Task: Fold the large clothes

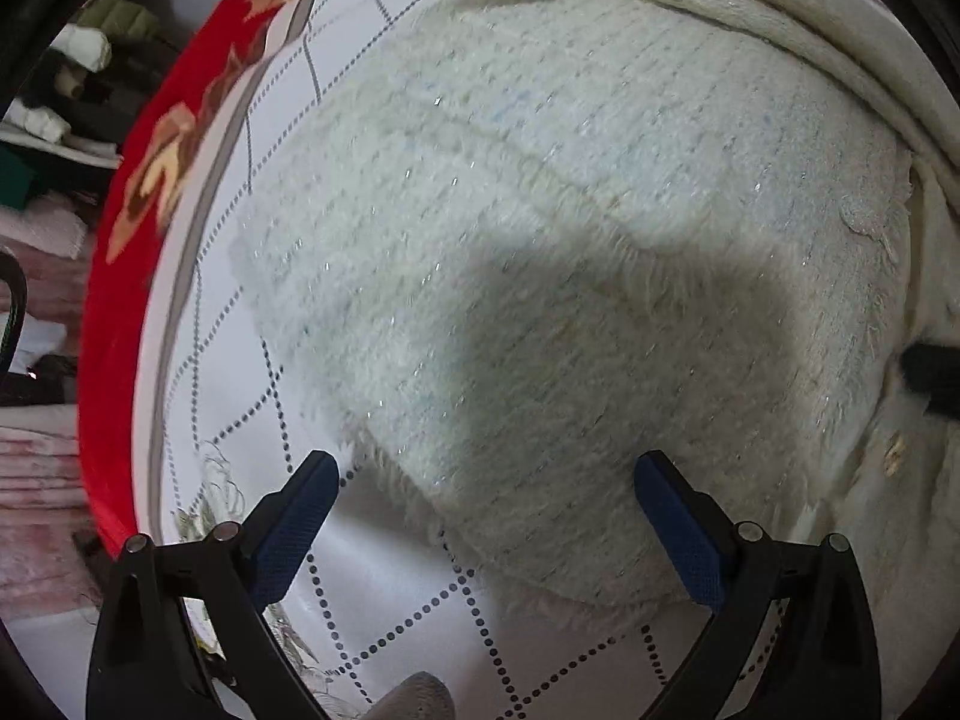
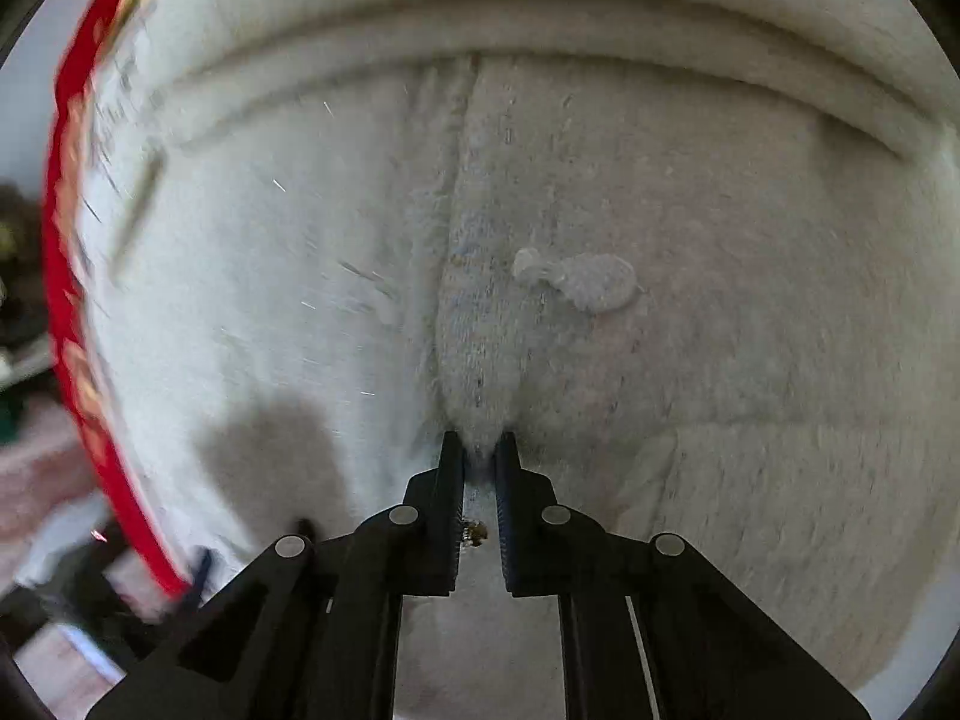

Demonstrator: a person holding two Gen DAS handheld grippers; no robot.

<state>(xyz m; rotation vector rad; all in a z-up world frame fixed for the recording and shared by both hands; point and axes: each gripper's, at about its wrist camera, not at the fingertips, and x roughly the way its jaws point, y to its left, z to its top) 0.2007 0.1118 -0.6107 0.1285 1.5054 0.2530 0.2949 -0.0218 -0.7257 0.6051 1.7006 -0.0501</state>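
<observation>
the fuzzy white garment (image 1: pixel 540 252) lies spread across a bed cover (image 1: pixel 384 594) printed with a dotted grid, with a red patterned border (image 1: pixel 114 312) running along its left side. in the left wrist view the garment fills most of the frame ahead of the left claw (image 1: pixel 487 483), and its lower-left edge runs diagonally, from the upper left down toward the space between the two blue pads (image 1: pixel 300 516). the corner of that edge sits just ahead of and between the fingertips, so the cloth lies forward and to the right of this claw. the left claw is wide open and grips nothing; bare cover shows beneath it.

the right claw (image 2: pixel 479 444) is pinched tight on a ridge of the same garment, with a tuft of pile bunched up between its tips. a seam or placket (image 2: pixel 462 228) runs straight away from the grip, so the long axis of the held fold points directly forward along the fingers. a small pale appliqué (image 2: pixel 579 279) sits just right of that line, and thick rolled folds (image 2: pixel 540 24) cross the far side.

as a judgement, the coming move turns on the left claw: the free edge is nearest it, directly forward, and it would need to close on that corner before both can lift and fold.
</observation>
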